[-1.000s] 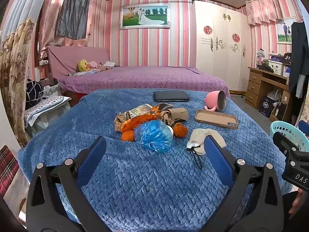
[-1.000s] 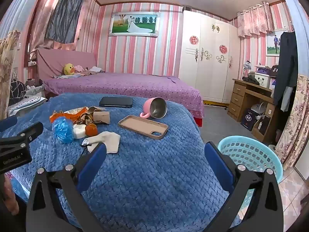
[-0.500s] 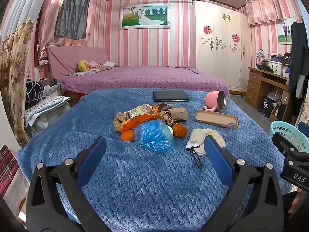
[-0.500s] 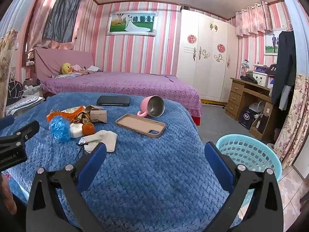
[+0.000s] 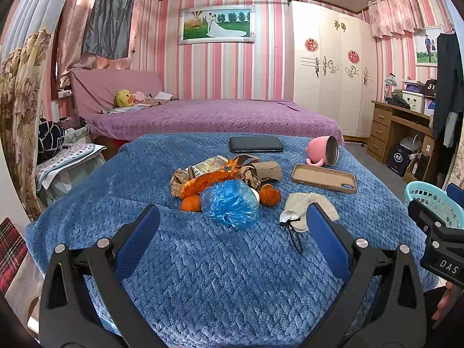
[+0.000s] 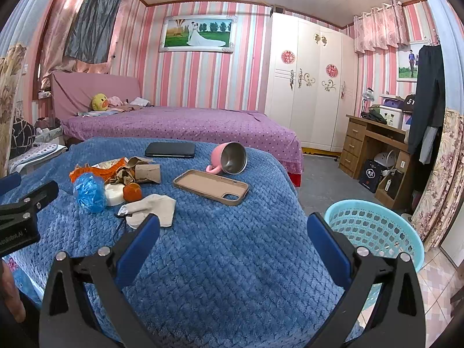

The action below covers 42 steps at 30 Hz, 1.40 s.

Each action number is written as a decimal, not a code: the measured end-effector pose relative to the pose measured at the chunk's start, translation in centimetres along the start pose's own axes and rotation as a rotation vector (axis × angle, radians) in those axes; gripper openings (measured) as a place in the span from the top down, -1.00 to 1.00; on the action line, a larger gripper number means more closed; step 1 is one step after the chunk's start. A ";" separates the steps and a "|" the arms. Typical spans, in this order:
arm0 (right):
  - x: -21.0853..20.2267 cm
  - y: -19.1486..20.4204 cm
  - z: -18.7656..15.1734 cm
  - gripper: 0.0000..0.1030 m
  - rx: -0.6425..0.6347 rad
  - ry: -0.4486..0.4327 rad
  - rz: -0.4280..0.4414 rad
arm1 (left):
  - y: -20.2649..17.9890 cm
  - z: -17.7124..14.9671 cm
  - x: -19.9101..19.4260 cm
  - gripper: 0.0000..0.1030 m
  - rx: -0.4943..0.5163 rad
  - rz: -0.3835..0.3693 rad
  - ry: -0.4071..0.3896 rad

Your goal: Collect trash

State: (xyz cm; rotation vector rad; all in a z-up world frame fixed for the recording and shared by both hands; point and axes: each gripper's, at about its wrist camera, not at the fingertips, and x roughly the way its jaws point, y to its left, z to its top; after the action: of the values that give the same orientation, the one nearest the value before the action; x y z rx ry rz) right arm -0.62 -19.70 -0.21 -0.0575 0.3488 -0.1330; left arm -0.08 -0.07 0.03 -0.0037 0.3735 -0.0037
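Bright, even ceiling light; sharp focus, strong fisheye bending, dark corners.

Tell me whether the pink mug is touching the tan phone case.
Cannot tell: in the right wrist view the pink mug's handle meets the tan phone case's far edge, but no gap or contact shows.

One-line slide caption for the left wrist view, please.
Open left gripper faces a crumpled blue plastic bag and orange peel pieces heaped on the blue quilted blanket.
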 end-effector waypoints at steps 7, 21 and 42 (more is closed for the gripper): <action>0.1 -0.1 0.0 -0.92 0.003 -0.001 -0.003 | 0.0 -0.2 0.1 -0.90 0.001 -0.001 0.001; 0.0 -0.4 -0.1 -0.92 0.005 0.000 -0.005 | 0.0 -0.2 0.1 -0.90 0.000 -0.001 0.001; 0.0 -0.7 -0.2 -0.92 0.006 0.002 -0.010 | 0.0 -0.2 0.2 -0.90 0.000 0.000 0.002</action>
State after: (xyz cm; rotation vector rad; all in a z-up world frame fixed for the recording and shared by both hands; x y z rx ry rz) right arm -0.80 -20.43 -0.34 -0.0532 0.3503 -0.1435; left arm 0.04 -0.06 -0.18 -0.0031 0.3757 -0.0034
